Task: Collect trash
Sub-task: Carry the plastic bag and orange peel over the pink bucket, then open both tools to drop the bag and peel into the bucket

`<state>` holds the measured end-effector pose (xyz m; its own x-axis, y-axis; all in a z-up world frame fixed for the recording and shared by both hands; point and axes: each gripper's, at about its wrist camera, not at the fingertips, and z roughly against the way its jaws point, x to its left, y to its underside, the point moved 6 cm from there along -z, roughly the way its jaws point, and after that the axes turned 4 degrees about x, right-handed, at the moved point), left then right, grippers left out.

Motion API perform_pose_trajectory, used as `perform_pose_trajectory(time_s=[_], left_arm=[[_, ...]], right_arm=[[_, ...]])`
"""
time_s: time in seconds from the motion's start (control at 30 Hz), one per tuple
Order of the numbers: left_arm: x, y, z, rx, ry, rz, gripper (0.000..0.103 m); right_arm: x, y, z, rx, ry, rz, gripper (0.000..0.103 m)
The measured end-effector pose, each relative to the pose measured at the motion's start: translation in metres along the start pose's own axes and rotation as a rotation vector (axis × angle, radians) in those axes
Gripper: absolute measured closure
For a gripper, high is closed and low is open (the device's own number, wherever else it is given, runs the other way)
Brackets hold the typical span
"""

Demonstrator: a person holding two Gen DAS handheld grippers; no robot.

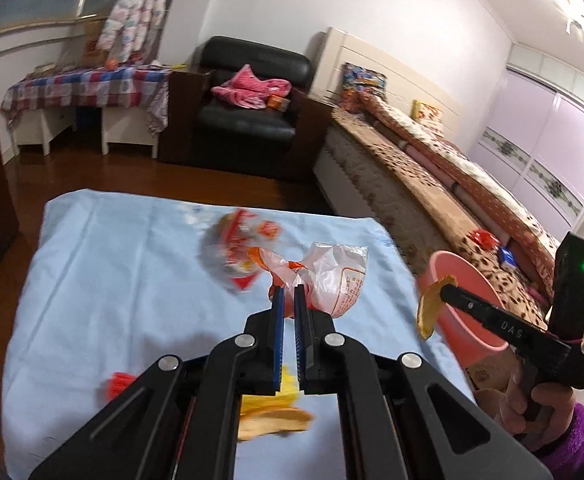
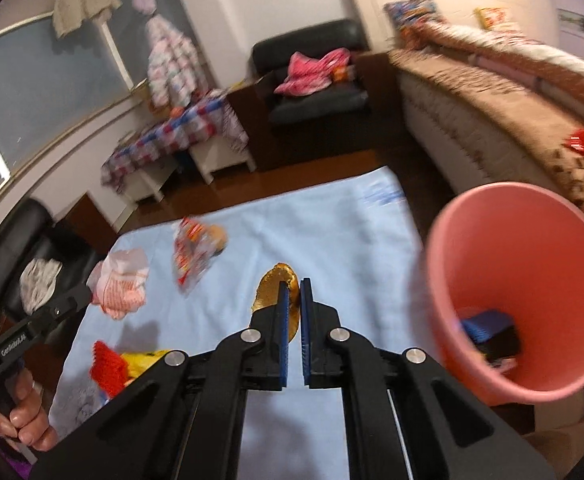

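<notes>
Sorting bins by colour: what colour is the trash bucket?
Pink; the bucket shows best in the right wrist view.

our left gripper [image 1: 288, 294] pinches a clear plastic bag [image 1: 333, 276] above the blue cloth [image 1: 112, 280]; our right gripper [image 1: 437, 292] holds a peel [image 1: 429, 308] by the pink bin [image 1: 471, 320].

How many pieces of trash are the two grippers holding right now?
2: the left gripper pinches a clear plastic bag; the right gripper grips an orange peel beside the pink bin. More trash lies on the blue cloth.
</notes>
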<state>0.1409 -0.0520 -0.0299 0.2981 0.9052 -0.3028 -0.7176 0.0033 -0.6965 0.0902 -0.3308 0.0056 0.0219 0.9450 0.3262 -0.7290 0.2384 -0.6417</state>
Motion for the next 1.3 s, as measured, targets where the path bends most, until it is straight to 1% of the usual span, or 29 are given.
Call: perform_pose_trajectory(time_s=[0.13,0.33,0.5,0.6,0.77,0.87,1.0,1.1,1.3], left_arm=[[-0.038,-0.003,-0.009,0.015,0.036,-0.046,0.099],[-0.108,-0.013,-0.022,0.019,0.088,-0.159,0.099],[-0.163,-0.016,-0.039,0.030,0.129,-0.242,0.099],[-0.195,-0.013,-0.052,0.045,0.152,-0.285,0.099],[-0.237,0.000,-0.077,0.083,0.171,-0.351,0.099],[-0.252,0.008,-0.089,0.107,0.165,-0.379,0.099],[-0.262,0.014,-0.101,0.126,0.151,-0.399,0.099],[-0.263,0.021,-0.111,0.153,0.147,-0.397,0.099],[-0.263,0.029,-0.129,0.194,0.130,-0.396,0.098]], right_arm=[[-0.030,-0.004,0.020,-0.052,0.049,-0.045,0.098],[-0.083,-0.009,0.050,-0.142,0.130,-0.110,0.098],[-0.128,-0.004,0.065,-0.169,0.167,-0.184,0.098],[-0.148,-0.001,0.069,-0.169,0.168,-0.222,0.098],[-0.167,0.002,0.069,-0.173,0.161,-0.244,0.098],[-0.182,0.004,0.069,-0.172,0.154,-0.271,0.098],[-0.198,0.010,0.066,-0.154,0.135,-0.314,0.098],[-0.202,0.014,0.063,-0.136,0.121,-0.327,0.098],[-0.208,0.018,0.057,-0.119,0.129,-0.328,0.098]])
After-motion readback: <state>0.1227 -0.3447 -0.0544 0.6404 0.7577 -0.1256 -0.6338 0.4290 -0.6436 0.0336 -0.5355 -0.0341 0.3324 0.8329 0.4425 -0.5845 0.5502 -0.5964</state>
